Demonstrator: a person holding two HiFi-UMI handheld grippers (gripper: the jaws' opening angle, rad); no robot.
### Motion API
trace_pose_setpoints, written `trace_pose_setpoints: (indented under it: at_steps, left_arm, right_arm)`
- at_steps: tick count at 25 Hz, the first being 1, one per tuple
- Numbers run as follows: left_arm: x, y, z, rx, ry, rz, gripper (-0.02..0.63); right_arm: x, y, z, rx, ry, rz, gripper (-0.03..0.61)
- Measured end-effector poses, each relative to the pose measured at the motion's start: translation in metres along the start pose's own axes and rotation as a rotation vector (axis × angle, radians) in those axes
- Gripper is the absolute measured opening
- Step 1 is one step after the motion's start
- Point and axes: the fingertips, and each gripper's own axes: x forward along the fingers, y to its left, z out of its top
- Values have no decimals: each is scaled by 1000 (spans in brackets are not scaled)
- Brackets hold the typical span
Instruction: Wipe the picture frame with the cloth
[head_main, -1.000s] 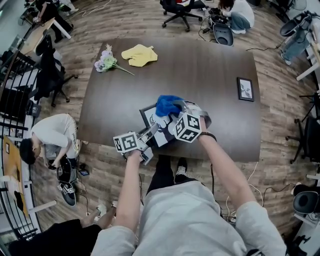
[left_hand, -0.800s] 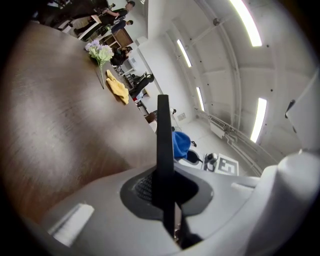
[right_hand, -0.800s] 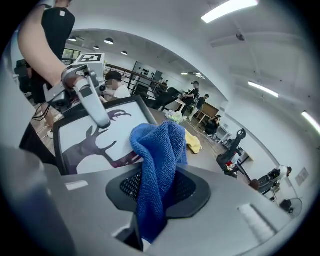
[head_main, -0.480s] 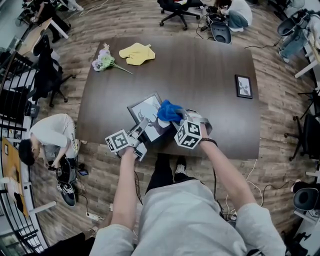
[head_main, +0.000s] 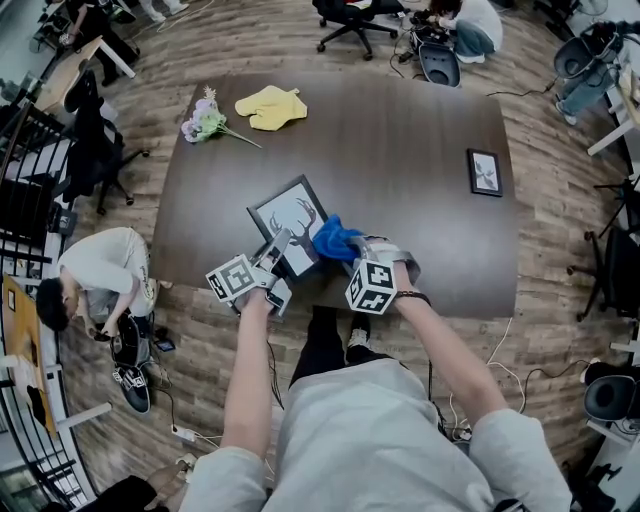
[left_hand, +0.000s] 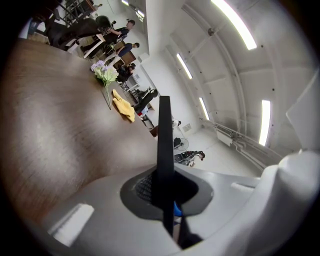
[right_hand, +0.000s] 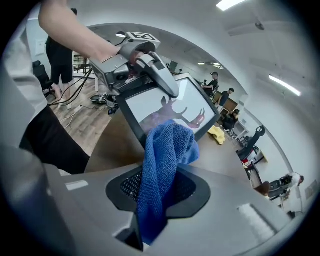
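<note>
A black picture frame (head_main: 293, 217) with a deer print is held tilted over the dark table's near side. My left gripper (head_main: 277, 247) is shut on its lower edge. In the left gripper view the frame (left_hand: 164, 135) shows edge-on as a black strip between the jaws of the left gripper (left_hand: 164, 194). A blue cloth (head_main: 334, 239) hangs bunched from my right gripper (head_main: 351, 250), beside the frame's right corner. In the right gripper view the cloth (right_hand: 165, 160) is clamped in the right gripper (right_hand: 157, 194), its top overlapping the frame (right_hand: 165, 107) below the deer.
A second small picture frame (head_main: 485, 171) lies at the table's right. Artificial flowers (head_main: 205, 122) and a yellow cloth (head_main: 270, 107) lie at the far left. The table's front edge (head_main: 450, 300) runs just past my hands. A person (head_main: 105, 265) crouches on the floor left.
The right gripper has drawn the blue cloth down off the picture's face toward its near right corner. More of the deer print now shows. The left gripper has shifted the frame slightly left.
</note>
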Motion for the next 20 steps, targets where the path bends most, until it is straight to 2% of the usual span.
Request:
trace_pose_setpoints:
  at_steps: [15,20]
  left_arm:
    - [15,8,-6,1,-41,56,63]
    - [18,9,-11,-14,-42,52,63]
  right_arm:
    - [-2,60,54,-21,-97,101,83]
    - [-10,84,67,-57,-148,170,83]
